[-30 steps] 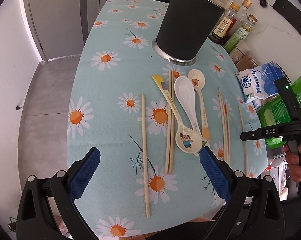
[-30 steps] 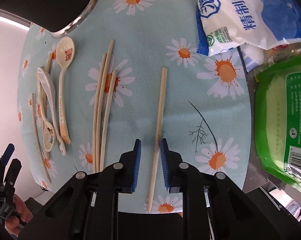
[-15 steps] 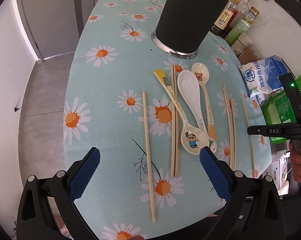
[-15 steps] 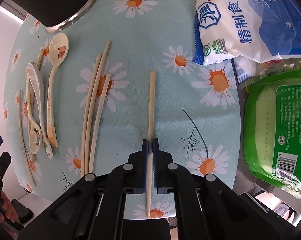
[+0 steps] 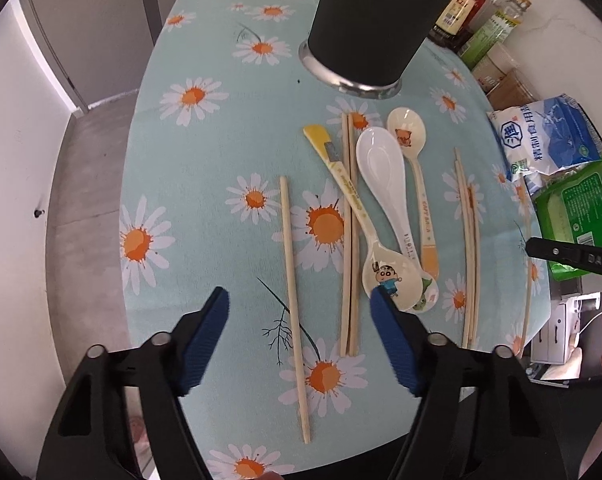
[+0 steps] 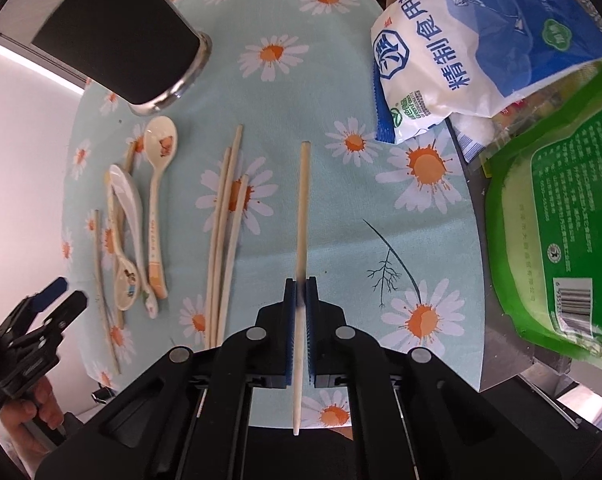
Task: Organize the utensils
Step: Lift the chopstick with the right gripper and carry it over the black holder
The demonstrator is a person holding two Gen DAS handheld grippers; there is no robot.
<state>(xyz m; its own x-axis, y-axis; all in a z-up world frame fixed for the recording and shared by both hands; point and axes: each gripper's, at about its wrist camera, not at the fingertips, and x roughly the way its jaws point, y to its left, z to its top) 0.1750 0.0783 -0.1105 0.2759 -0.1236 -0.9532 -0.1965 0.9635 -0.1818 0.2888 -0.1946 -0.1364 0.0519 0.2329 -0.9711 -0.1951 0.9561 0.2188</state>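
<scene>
My right gripper [image 6: 300, 300] is shut on a single wooden chopstick [image 6: 304, 208] and holds it a little above the daisy tablecloth [image 6: 301, 92]. My left gripper [image 5: 301, 308] hangs over another lone chopstick [image 5: 291, 280]. Its jaws are closing with that chopstick between the blue pads [image 5: 215, 320], which do not touch it. To its right lie a chopstick pair [image 5: 351, 240], a cartoon spoon [image 5: 385, 276], a white spoon [image 5: 381, 172], a beige spoon [image 5: 413, 148] and three more chopsticks [image 5: 467, 240]. The black utensil holder [image 5: 373, 20] stands at the back.
A blue-and-white bag [image 6: 461, 40] and a green bag [image 6: 561, 200] lie at the table's right edge. Sauce bottles [image 5: 481, 12] stand behind the holder. Grey floor [image 5: 81, 200] drops off to the left of the table. A hand [image 6: 33, 412] holds the left gripper.
My right gripper has shut on the lone chopstick and raised it off the cloth. My left gripper's jaws have narrowed and it has come nearer the table over its chopstick.
</scene>
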